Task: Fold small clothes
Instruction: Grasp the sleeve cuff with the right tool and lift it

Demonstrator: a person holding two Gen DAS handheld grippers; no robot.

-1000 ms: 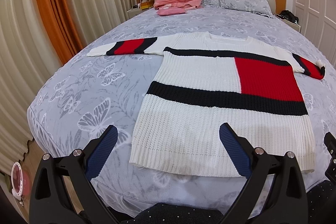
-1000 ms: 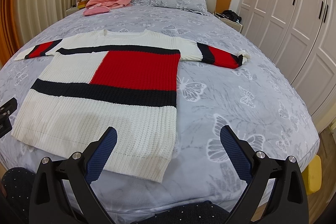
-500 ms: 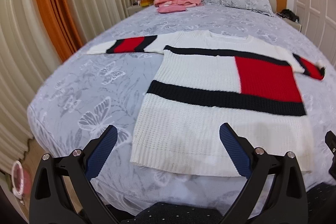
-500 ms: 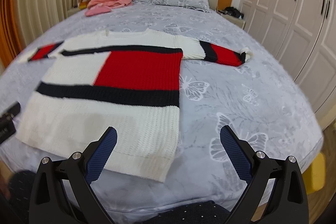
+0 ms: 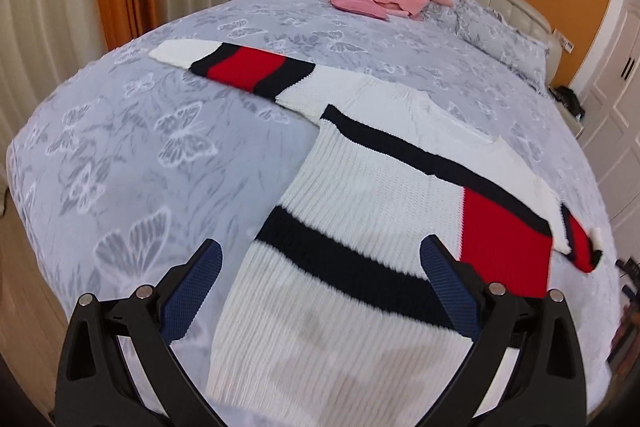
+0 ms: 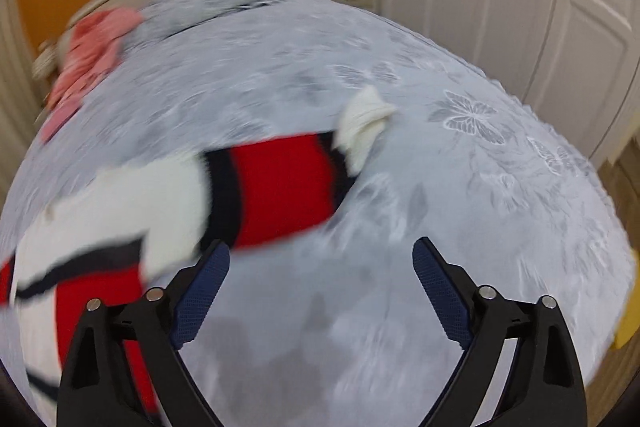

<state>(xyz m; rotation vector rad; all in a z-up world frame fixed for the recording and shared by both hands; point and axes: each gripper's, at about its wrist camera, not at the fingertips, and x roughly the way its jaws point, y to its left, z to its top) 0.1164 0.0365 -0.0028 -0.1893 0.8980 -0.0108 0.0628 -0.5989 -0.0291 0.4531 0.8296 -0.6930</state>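
The left gripper [image 5: 320, 263] hangs wide apart and empty over the white sweater [image 5: 360, 267] spread flat on the bed [image 5: 120, 147], while the right gripper [image 6: 320, 263], closing on nothing, hovers near its sleeve [image 6: 280, 187].

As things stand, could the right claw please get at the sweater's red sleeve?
Probably yes: the right claw, jaws wide but closing on nothing, faces the red sleeve, with only bare bedspread between.

Left gripper [image 5: 318, 263] gapes above, perhaps touching, flat sweater [image 5: 360, 227]
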